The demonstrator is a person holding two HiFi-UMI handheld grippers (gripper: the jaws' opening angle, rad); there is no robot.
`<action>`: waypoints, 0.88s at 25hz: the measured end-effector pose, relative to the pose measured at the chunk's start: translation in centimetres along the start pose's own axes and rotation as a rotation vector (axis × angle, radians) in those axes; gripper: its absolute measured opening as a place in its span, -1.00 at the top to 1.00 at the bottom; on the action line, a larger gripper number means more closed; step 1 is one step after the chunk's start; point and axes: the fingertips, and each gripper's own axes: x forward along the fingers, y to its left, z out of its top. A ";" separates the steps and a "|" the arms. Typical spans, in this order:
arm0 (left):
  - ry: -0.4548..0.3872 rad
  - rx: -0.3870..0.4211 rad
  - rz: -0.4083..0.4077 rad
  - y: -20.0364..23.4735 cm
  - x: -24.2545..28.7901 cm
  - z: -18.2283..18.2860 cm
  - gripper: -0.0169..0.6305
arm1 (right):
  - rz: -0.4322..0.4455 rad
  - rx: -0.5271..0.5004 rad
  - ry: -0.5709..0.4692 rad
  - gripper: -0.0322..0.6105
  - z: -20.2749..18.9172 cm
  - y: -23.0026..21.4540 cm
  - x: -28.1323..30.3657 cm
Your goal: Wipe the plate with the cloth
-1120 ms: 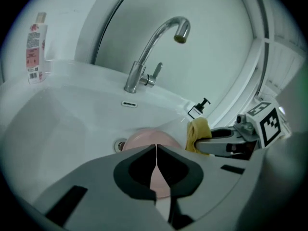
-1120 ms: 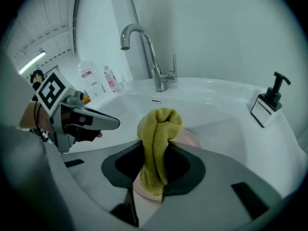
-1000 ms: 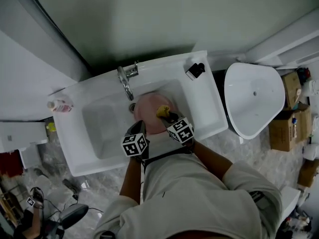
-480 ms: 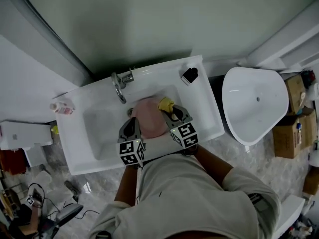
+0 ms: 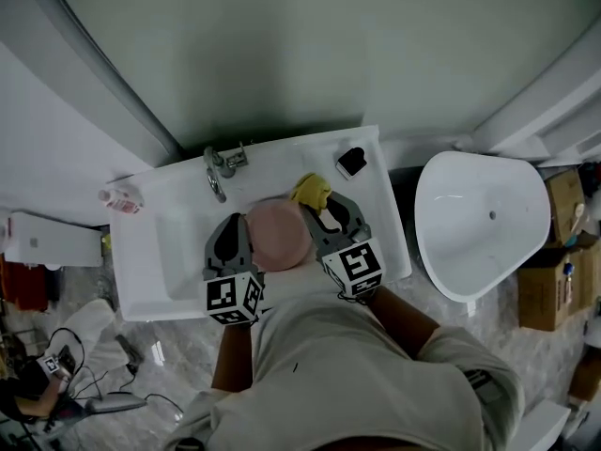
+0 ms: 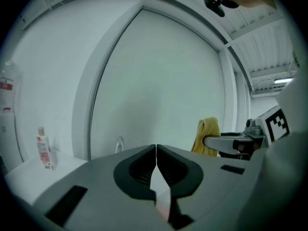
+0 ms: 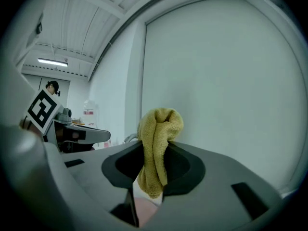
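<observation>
Partly, the person's torso hides the near rim of the white sink point(image 5: 387, 224) beneath both grippers, and whether the cloth point(image 7: 159, 138) touches the plate point(image 5: 278, 235) cannot be told. Well right of the right gripper point(image 7: 153, 148) stands a white basin point(image 5: 484, 219). A faucet point(image 5: 217, 169) is just ahead of the left gripper point(image 6: 156, 150), a bottle point(image 5: 122, 198) is far to its left, and a small black object point(image 5: 350, 162) is ahead of the right gripper. Round, plain and pink, the plate sits between the grippers. The left jaws are pressed together on its rim, a pale sliver there. The right jaws clamp the folded yellow cloth, which stands past their tips.
</observation>
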 end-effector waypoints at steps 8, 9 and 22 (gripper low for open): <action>-0.084 0.094 0.042 -1.5 0.7 3.3 0.88 | -0.018 -0.064 -0.070 0.58 2.0 -2.3 -1.0; -0.086 0.095 0.040 -1.8 0.7 3.3 0.88 | -0.022 -0.065 -0.073 0.58 2.1 -2.6 -1.2; -0.055 0.093 0.020 -3.3 1.1 2.0 0.88 | -0.072 -0.054 -0.074 0.58 1.8 -4.7 -2.6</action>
